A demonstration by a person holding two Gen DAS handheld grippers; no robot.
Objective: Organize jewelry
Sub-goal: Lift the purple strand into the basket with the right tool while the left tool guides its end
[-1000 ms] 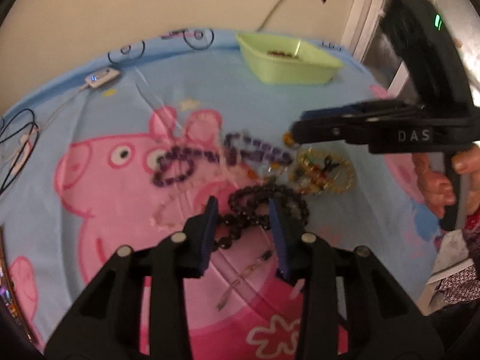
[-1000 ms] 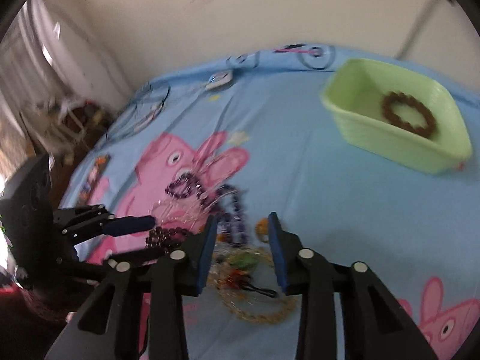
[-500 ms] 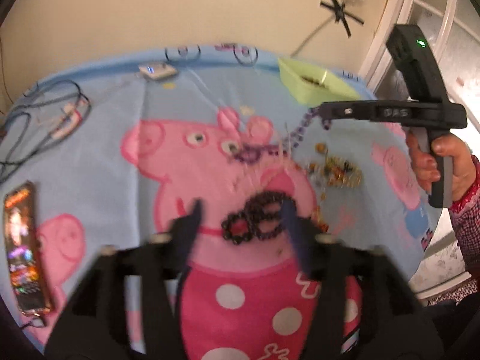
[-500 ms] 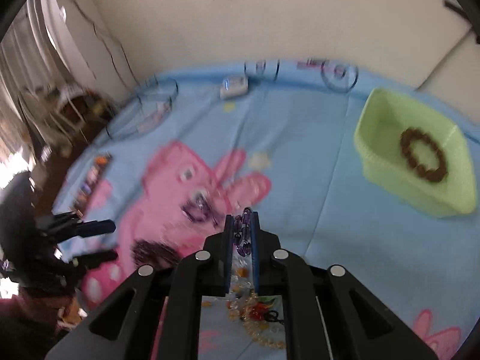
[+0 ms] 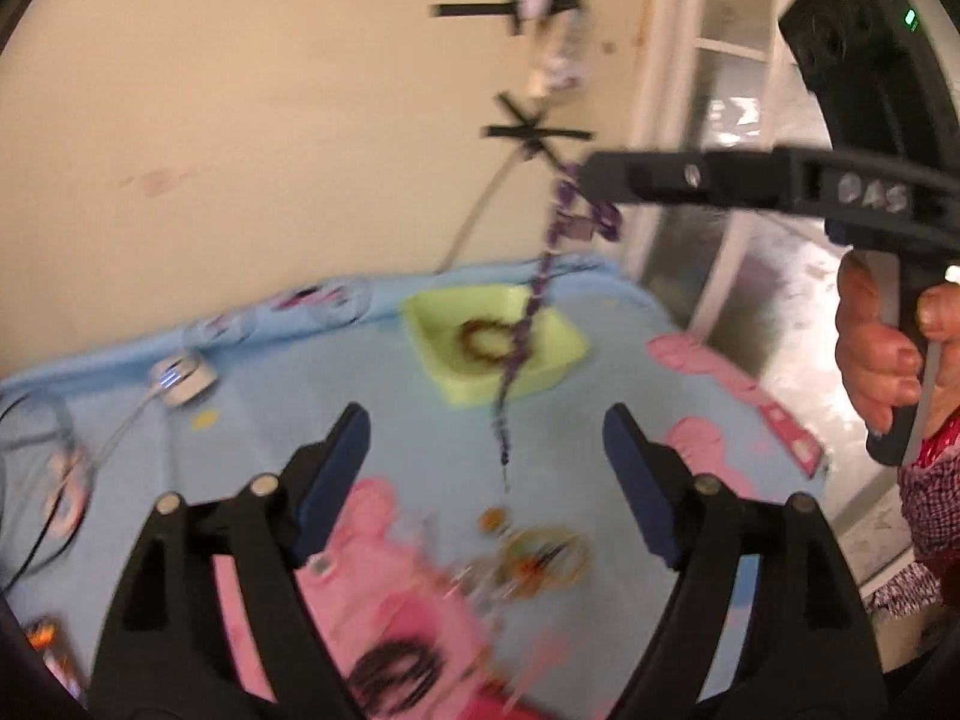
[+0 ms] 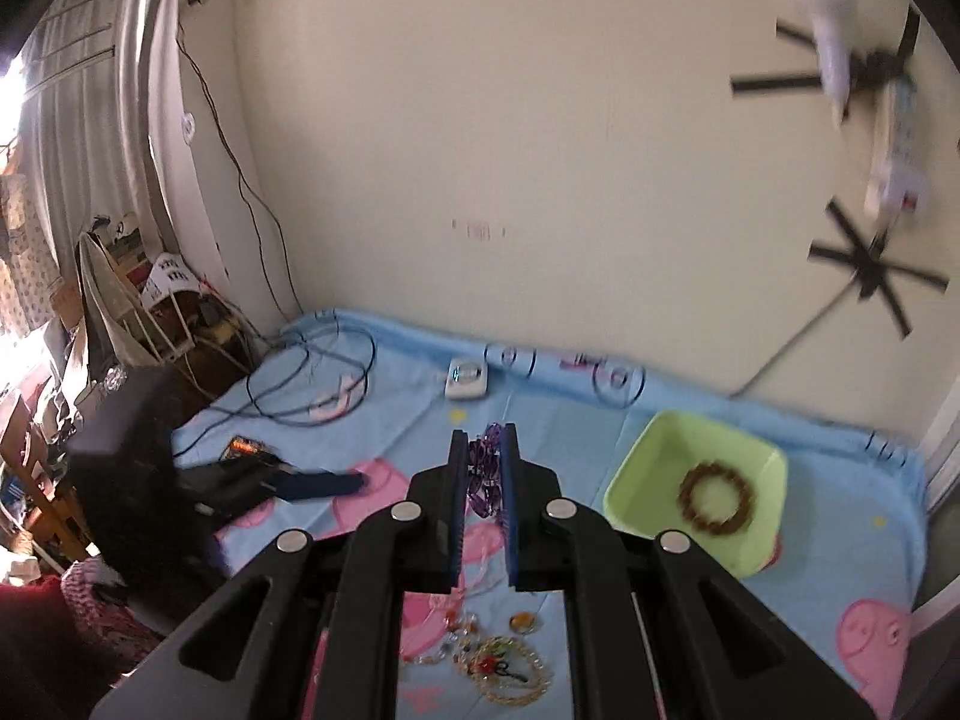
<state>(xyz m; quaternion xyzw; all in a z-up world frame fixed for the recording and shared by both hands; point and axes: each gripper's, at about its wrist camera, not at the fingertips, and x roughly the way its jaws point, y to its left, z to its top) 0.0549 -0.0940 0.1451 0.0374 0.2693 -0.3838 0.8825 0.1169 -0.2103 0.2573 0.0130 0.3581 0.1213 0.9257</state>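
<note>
Purple necklace lifted clear of the blanket; left gripper's jaws spreading with nothing between them.

Nearest the left wrist camera, the left gripper (image 5: 486, 450) had its jaws opening wide over the blanket (image 5: 372, 420), empty, where a second earlier they stood narrow around the black bead bracelet (image 5: 396, 678), which now lay blurred on the pink print below. Beyond it sat the gold chain cluster (image 5: 540, 558). The right gripper (image 6: 485, 456), spread above that cluster a second earlier, was pressed together on the purple necklace (image 5: 543, 276) and had risen, so the strand hung down in front of the green tray (image 5: 558, 354). The tray held a brown bead bracelet (image 6: 714, 495) near the far wall.
</note>
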